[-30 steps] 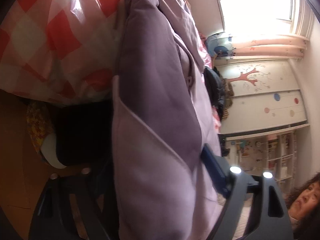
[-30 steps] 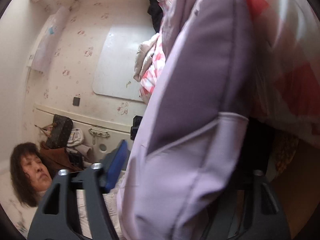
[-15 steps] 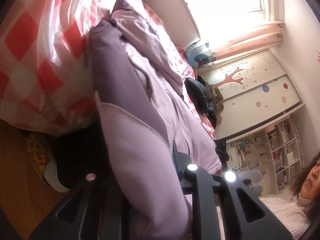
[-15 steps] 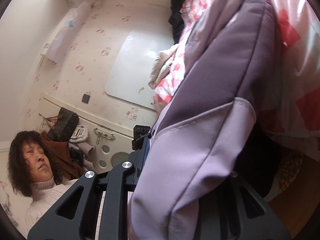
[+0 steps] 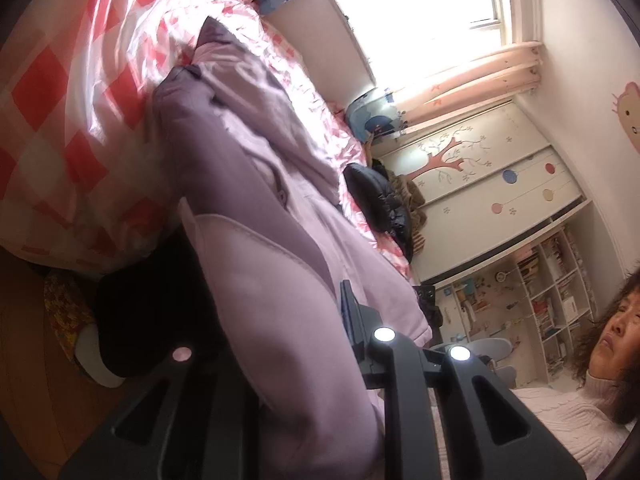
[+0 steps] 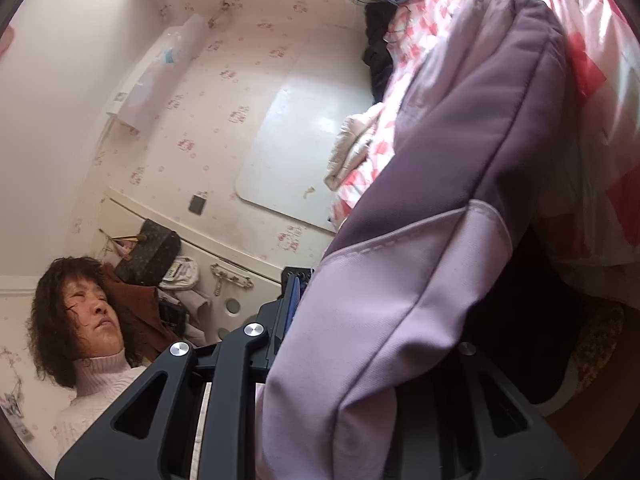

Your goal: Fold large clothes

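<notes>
1. Surface: a bed under a red-and-white checked quilt; wooden floor below its edge. Room: bright window with pink curtain, white wardrobe with a tree decal, open bookshelf. In the right wrist view, a wall with pink printed wallpaper and a white board on it.
2. Counts: one purple garment; two grippers; one person in a white knit sweater; one black jacket heaped on the far side of the bed; one brown patterned handbag by the wall.
3. Purple garment: two-tone, dark purple body with a pale lilac band at the hem, a stitched seam between them. It lies along the bed with its near edge lifted over the bed edge.
4. Left gripper: jaws closed narrow on the lilac hem, fabric bunched between them.
5. Right gripper: jaws have just been closing; lilac hem pinched between them, cloth draping over the right finger.
</notes>
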